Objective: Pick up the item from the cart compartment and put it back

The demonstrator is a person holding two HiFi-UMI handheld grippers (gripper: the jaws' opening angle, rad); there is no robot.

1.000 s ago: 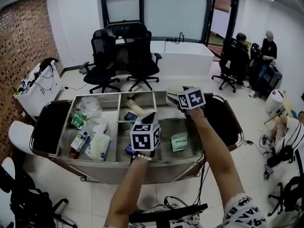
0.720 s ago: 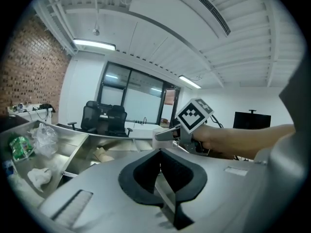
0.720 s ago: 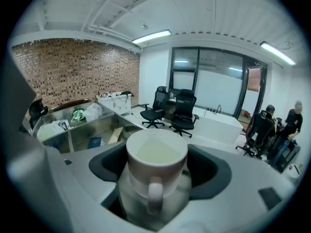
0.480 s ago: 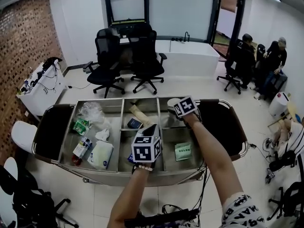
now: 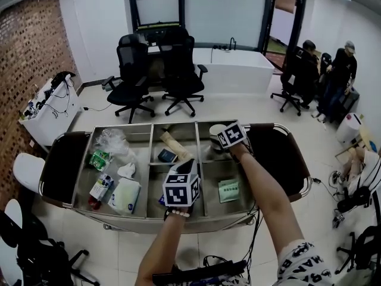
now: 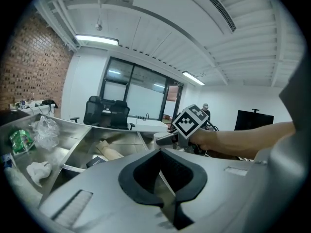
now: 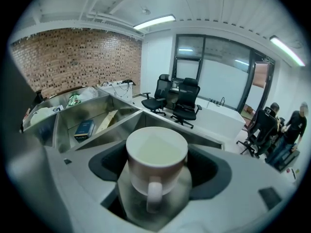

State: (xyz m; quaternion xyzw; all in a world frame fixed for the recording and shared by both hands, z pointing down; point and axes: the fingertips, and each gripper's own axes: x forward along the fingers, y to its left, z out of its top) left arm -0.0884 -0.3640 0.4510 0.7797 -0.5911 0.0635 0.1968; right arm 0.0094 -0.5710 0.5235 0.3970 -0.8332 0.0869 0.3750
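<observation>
Moved: right hand-held gripper (image 5: 219,134) lower, nearer the cart's (image 5: 284,154) rear right compartment.
Grip: grasping white mug (image 7: 156,154), upright.
Idle: left hand-held gripper (image 6: 163,193) clenched, empty, over middle compartment.

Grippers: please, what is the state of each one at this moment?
Left gripper: shut, with nothing between its jaws.
Right gripper: shut on the white mug, held above the cart.

Steel cart (image 5: 226,211) with book (image 5: 166,155), green packet (image 5: 228,190), white pouch (image 5: 124,194), plastic bag (image 5: 112,140)
</observation>
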